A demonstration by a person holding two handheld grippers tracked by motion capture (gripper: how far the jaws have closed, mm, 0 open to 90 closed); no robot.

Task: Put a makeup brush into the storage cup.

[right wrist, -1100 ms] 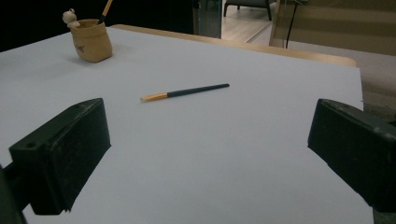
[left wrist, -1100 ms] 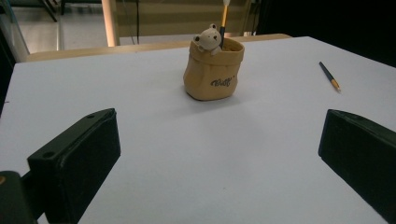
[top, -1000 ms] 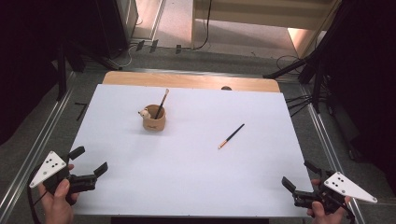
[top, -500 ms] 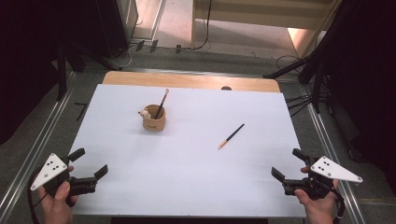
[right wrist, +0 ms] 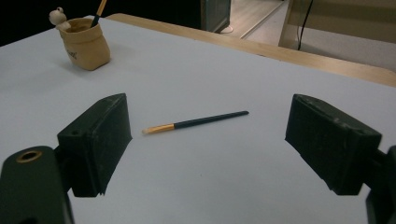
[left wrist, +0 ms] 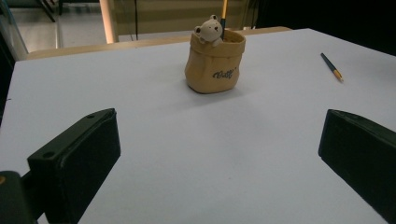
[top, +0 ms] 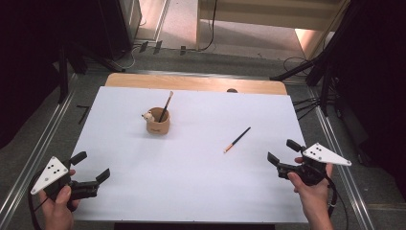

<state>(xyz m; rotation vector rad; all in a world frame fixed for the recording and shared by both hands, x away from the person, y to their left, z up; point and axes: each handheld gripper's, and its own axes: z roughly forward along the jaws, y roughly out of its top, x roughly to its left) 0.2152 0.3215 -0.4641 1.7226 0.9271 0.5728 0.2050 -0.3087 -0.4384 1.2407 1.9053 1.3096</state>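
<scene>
Brush [top: 237, 139] lies flat on the white table [top: 191, 191], right of centre in the high view, well apart from the tan bear pot [top: 158, 122] up and left of it. The pot already holds another brush [top: 166, 106] standing upright.

What changed: the right gripper [top: 282, 157] has come in from the lower right corner of the frame toward the loose brush since a second ago, and now sits near it, lower right of it, not touching. Its jaws have just been closing a little but remain wide, nothing between them. In the right gripper view the brush [right wrist: 195, 122] lies centred just ahead of the two jaws, bristle end toward the left one.

Left gripper [top: 91, 170] hasn't moved: lower left of the frame, jaws wide, empty, aimed at the pot [left wrist: 215, 60].

Read: approach phase of a pick, lined up well. Grasp not yet made. Thin brush flat on the table, so the jaws likely need to drop right to the surface to catch it.
</scene>
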